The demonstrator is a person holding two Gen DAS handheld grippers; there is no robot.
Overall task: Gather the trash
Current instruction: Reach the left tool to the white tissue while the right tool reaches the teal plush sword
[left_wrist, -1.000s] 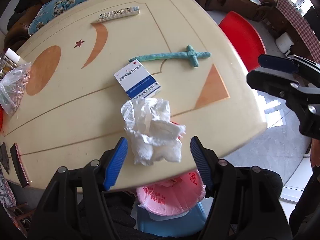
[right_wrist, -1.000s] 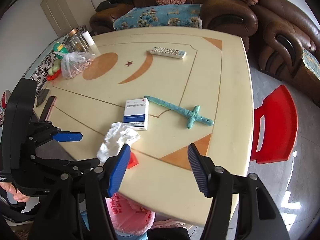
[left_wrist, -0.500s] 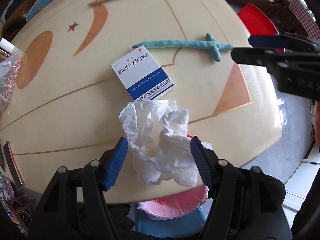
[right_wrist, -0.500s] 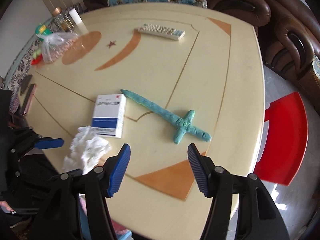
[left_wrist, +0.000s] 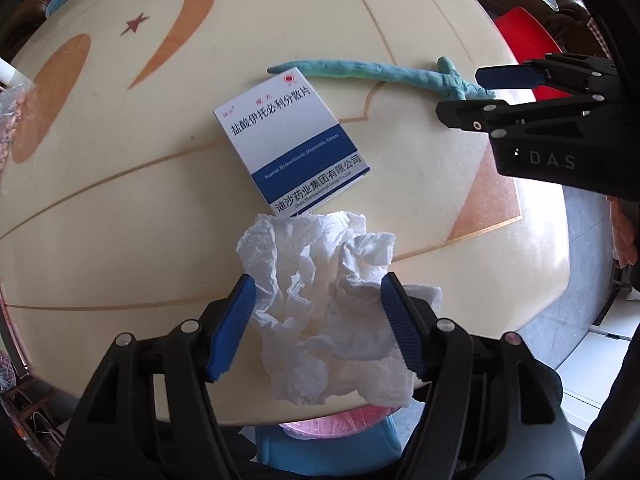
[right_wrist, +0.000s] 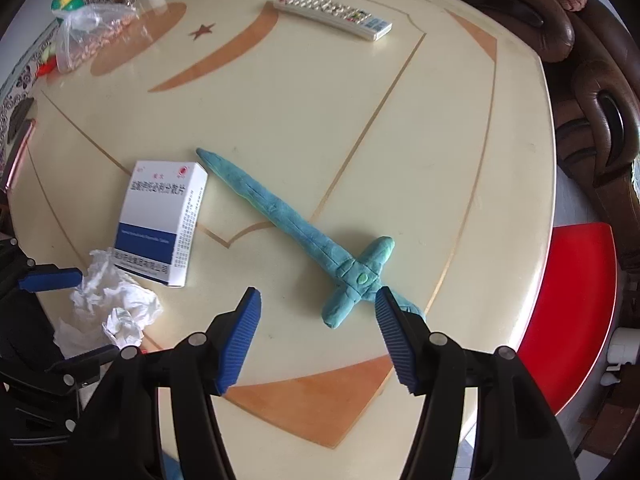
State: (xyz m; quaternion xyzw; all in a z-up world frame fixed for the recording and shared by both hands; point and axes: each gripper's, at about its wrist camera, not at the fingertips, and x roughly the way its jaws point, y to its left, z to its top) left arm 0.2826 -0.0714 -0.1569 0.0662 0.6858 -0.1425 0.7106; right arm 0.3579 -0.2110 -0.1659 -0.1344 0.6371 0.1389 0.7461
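Tissue (left_wrist: 332, 304) lying crumpled at tabletop (left_wrist: 120, 208) edge, six o'clock of medicine box (left_wrist: 290, 140), between left claw (left_wrist: 316, 328) pads, unclenched — risking pinching one loose fold, dropping it. Right claw (right_wrist: 318, 338) gaping, empty, near clay sword (right_wrist: 296, 232).

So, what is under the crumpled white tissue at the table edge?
The crumpled white tissue lies on the cream table, overhanging its edge above a pink bag. What lies directly beneath the tissue is covered.

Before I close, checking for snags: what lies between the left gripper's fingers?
Only the crumpled tissue, lying on the table between the open left gripper, in the left wrist view.
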